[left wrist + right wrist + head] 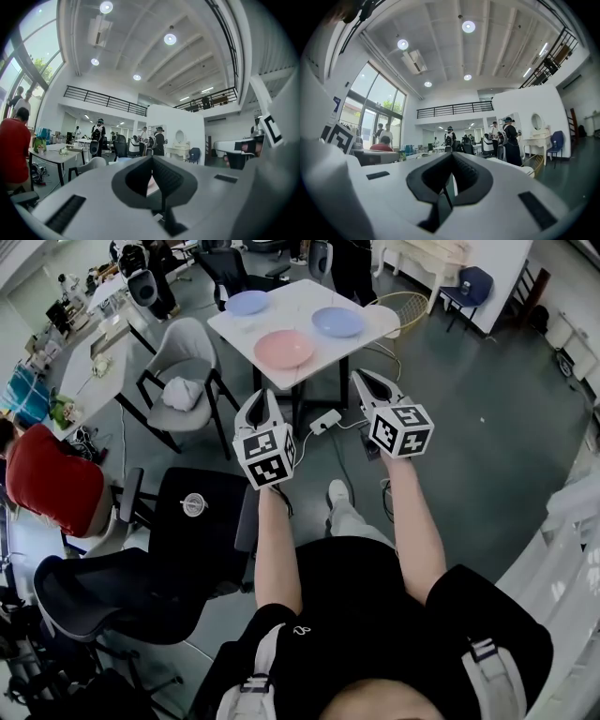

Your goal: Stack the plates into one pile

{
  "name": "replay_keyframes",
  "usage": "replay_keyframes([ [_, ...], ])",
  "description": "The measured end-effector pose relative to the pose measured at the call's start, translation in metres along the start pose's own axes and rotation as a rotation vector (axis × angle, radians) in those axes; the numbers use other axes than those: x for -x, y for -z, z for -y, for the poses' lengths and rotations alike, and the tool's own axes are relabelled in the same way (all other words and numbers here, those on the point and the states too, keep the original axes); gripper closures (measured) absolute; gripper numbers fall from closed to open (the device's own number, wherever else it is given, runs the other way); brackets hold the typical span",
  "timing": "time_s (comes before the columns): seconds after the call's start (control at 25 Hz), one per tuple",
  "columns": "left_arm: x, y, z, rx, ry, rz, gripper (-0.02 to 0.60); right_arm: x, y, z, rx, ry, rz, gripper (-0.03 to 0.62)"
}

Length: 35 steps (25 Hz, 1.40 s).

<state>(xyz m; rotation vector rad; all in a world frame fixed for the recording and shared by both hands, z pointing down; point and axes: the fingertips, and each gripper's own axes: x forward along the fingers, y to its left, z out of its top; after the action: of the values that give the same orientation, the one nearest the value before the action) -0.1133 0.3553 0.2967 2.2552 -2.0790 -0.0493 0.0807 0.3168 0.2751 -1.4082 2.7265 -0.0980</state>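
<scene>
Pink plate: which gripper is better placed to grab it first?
Left, probably. In the head view the left gripper points almost straight at the pink plate, nearest on the white table; the right gripper lines up more with the blue plate. Both are shut and empty.

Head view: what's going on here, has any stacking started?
Not yet. A person stands a little back from a white table, holding the left gripper and the right gripper out level toward it. Both are shut and empty. Three plates lie apart on the table: a pink plate nearest, a blue plate to its right and a pale blue plate at the far left. None sits on another.
</scene>
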Motion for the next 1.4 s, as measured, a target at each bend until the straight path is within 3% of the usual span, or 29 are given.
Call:
replay_keyframes([
  [0.16,-0.022,-0.003,0.001,-0.003,-0.003,-0.002,0.566,-0.013,0.0,0.027,-0.062,0.007,0.013,0.587],
  [0.56,-0.105,0.02,0.009,0.002,-0.022,-0.065,0.566,-0.078,0.025,0.076,-0.104,-0.061,-0.055,0.586],
  [0.76,-0.153,0.031,0.016,-0.103,-0.054,-0.119,0.566,-0.122,0.043,0.114,-0.162,-0.055,-0.092,0.586],
  [1.04,-0.218,0.06,0.004,-0.011,-0.142,-0.211,0.566,-0.196,0.064,0.142,-0.232,-0.165,-0.16,0.586],
  [1.2,-0.266,0.066,-0.004,-0.041,-0.179,-0.256,0.566,-0.244,0.075,0.173,-0.277,-0.159,-0.187,0.586],
  [1.4,-0.308,0.058,-0.008,-0.055,-0.202,-0.239,0.566,-0.288,0.078,0.2,-0.328,-0.184,-0.184,0.586],
])
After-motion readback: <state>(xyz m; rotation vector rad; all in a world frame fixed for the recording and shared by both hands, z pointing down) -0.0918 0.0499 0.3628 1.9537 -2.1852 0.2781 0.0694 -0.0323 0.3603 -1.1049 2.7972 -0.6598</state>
